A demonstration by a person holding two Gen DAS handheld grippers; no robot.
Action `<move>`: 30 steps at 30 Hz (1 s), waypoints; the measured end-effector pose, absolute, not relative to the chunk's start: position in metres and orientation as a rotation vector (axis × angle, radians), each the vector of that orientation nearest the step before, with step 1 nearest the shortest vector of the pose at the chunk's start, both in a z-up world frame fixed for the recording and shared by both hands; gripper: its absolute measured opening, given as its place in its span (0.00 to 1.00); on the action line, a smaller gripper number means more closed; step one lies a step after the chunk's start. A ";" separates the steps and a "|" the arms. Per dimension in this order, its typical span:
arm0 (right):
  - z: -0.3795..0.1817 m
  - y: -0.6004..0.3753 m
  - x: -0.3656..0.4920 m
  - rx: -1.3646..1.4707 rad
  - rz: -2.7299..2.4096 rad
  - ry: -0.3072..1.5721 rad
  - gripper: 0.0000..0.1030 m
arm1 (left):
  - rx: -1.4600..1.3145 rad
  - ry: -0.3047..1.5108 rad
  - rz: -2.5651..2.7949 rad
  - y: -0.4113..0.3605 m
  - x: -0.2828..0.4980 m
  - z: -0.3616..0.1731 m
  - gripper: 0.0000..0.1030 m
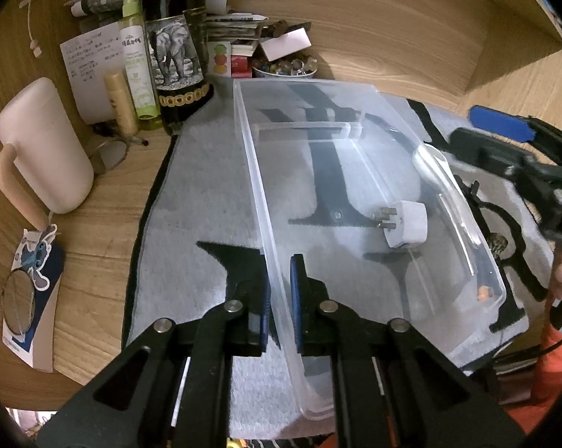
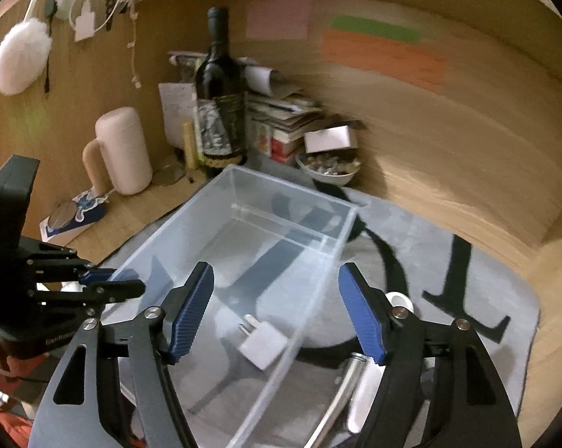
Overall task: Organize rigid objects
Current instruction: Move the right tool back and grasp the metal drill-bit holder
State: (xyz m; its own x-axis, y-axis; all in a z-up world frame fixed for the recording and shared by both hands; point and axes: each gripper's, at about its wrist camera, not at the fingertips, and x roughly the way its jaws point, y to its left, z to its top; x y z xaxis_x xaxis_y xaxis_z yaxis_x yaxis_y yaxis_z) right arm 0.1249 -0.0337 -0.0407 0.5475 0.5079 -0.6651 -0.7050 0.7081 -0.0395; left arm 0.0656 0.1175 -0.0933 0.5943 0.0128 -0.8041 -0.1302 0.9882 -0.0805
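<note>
Left gripper [image 1: 279, 295] clamps clear bin [image 1: 251, 156] wall; grey mat [image 1: 202, 194], wooden desk [image 1: 105, 224].

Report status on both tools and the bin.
Left tool shut on clear bin wall. Right tool open, empty. White charger lies inside bin. Nothing blocking.
</note>
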 end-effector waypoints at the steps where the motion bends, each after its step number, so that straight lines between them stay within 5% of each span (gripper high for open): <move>1: -0.039 -0.038 0.126 -0.312 0.725 0.671 0.66 | -0.134 0.932 0.085 0.117 0.067 -0.093 0.10; 17: -0.033 -0.136 0.148 -0.199 0.519 0.657 0.67 | -0.139 0.959 0.108 0.117 0.076 -0.095 0.09; 30: -0.087 -0.178 0.148 -0.155 0.451 0.818 0.67 | -0.132 0.979 0.118 0.116 0.078 -0.097 0.09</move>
